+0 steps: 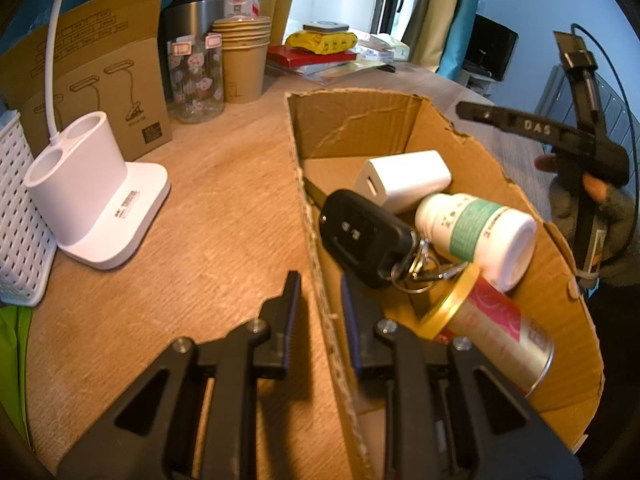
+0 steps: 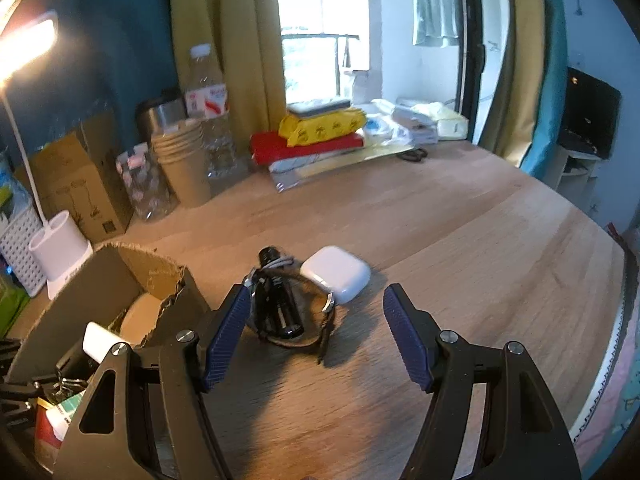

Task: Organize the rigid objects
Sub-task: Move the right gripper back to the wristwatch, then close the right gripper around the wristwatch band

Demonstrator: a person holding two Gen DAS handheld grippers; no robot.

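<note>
The left gripper [image 1: 320,312] pinches the near wall of the cardboard box [image 1: 308,216], one finger inside, one outside. In the box lie a red and gold can [image 1: 496,328], a black car key [image 1: 362,236], a white pill bottle [image 1: 476,232] and a white charger [image 1: 404,178]. The right gripper [image 2: 316,328] is spread wide with nothing in it, just above the wooden table [image 2: 460,240]. Right past its fingers sit a black flashlight [image 2: 276,300] with a watch [image 2: 326,312] looped around it, and a white earbud case [image 2: 335,274] touching them. Farther back stand paper cups [image 2: 184,160].
</note>
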